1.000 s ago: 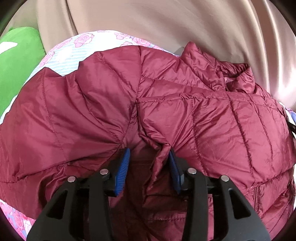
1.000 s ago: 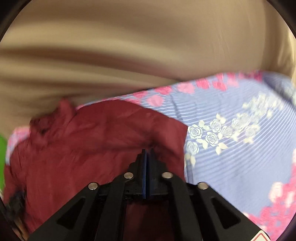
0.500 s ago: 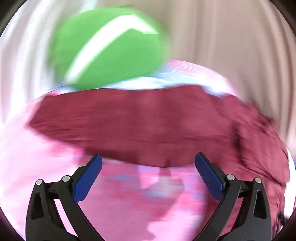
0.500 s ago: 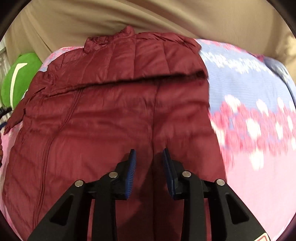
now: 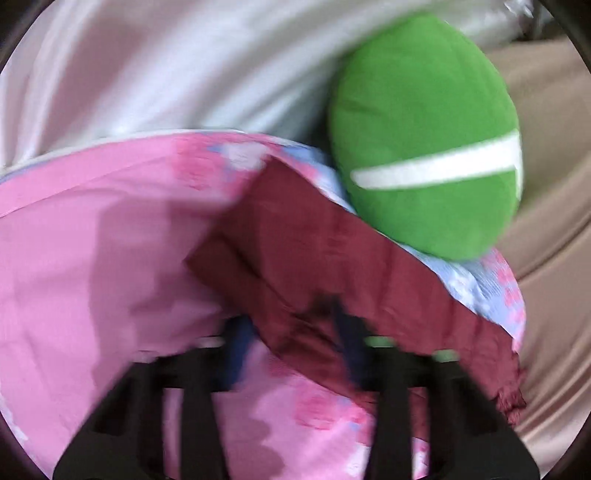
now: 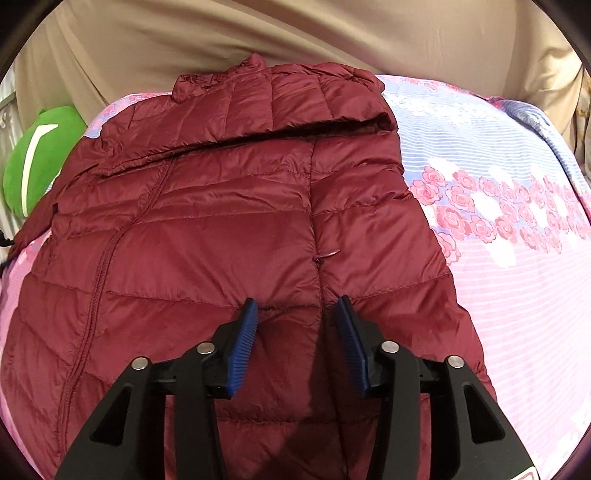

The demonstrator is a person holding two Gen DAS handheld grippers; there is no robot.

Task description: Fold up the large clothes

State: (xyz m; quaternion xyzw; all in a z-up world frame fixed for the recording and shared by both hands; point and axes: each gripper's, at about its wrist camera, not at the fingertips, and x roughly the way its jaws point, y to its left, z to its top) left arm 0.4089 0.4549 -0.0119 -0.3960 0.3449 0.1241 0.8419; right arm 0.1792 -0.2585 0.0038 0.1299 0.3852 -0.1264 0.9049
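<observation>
A maroon quilted puffer jacket (image 6: 221, 229) lies flat on the bed, collar far, its right sleeve folded across the chest. My right gripper (image 6: 295, 332) is open and empty just above the jacket's lower front. In the blurred left wrist view, the jacket's left sleeve (image 5: 314, 266) stretches out diagonally over the pink sheet. My left gripper (image 5: 291, 347) is at the sleeve; its fingers are apart, with the sleeve cloth lying over and between them.
A pink and blue floral bedsheet (image 6: 517, 258) covers the bed. A green plush cushion (image 5: 424, 140) lies at the bed's left edge beside the sleeve, also seen in the right wrist view (image 6: 33, 155). Beige curtain (image 6: 295, 33) hangs behind.
My left gripper let go of the jacket body, opened wide, swung left and now sits at the outstretched sleeve, narrower. My right gripper opened from shut and widened over the jacket front.
</observation>
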